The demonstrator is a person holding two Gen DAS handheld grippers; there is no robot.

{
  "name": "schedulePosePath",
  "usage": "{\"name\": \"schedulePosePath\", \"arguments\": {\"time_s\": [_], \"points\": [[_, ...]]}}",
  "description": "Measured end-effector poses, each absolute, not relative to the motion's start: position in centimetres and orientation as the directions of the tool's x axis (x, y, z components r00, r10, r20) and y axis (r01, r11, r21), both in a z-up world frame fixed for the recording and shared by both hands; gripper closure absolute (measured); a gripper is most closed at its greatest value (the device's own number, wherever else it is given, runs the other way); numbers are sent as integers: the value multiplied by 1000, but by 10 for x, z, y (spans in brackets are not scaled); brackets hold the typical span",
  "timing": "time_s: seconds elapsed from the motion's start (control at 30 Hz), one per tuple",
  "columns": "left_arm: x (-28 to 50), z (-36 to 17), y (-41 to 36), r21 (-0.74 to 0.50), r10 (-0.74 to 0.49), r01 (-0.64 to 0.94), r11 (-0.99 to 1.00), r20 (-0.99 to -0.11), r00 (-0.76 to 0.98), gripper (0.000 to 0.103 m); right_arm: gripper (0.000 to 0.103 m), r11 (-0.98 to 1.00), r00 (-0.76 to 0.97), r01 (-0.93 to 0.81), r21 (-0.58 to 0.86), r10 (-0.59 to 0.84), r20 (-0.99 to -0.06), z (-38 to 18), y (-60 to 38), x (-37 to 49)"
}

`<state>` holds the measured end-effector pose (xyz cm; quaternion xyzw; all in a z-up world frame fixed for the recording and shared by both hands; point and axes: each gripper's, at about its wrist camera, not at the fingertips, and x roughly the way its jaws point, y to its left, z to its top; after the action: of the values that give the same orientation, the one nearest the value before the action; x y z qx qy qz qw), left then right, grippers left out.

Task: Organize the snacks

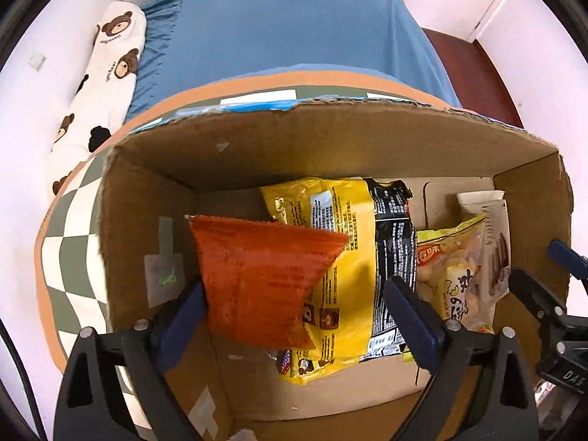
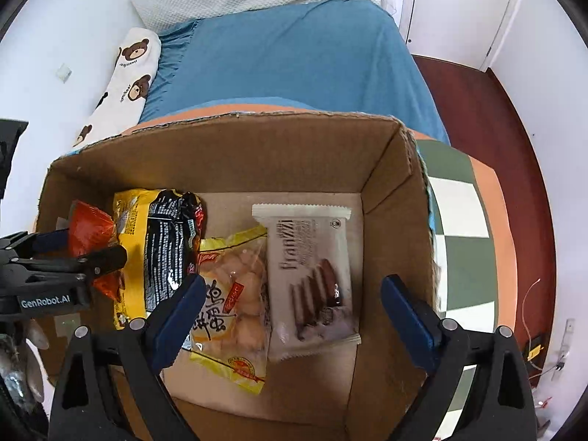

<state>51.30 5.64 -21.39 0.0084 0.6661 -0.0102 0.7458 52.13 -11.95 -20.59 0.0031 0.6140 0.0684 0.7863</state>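
The left gripper (image 1: 294, 305) is pointing downward with its jaws spread wide. The right gripper (image 2: 294, 305) is hanging just beside it, jaws likewise wide apart, gripping nothing.

Blue-sheeted bed (image 2: 286, 55), white walls (image 2: 55, 29), dark red floor (image 2: 488, 117).

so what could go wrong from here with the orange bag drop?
1. The left gripper is open, and the orange bag looks blurred between its fingers over the yellow bag: it may land on top rather than in the bare left part of the box.
2. The right gripper, open, hangs low over the nut bag and wafer pack: a dip could crush them.
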Motion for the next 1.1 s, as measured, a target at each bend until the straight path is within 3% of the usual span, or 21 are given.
{"name": "schedulePosePath", "arguments": {"time_s": [0.63, 1.1], "points": [[372, -100, 42, -29, -29, 6, 1000, -899, 437, 6, 5, 984, 376, -137, 110, 155, -914, -134, -120, 410], [286, -44, 47, -101, -84, 0, 995, -830, 551, 6, 5, 979, 518, -145, 140, 196, -833, -62, -123, 325]]}}
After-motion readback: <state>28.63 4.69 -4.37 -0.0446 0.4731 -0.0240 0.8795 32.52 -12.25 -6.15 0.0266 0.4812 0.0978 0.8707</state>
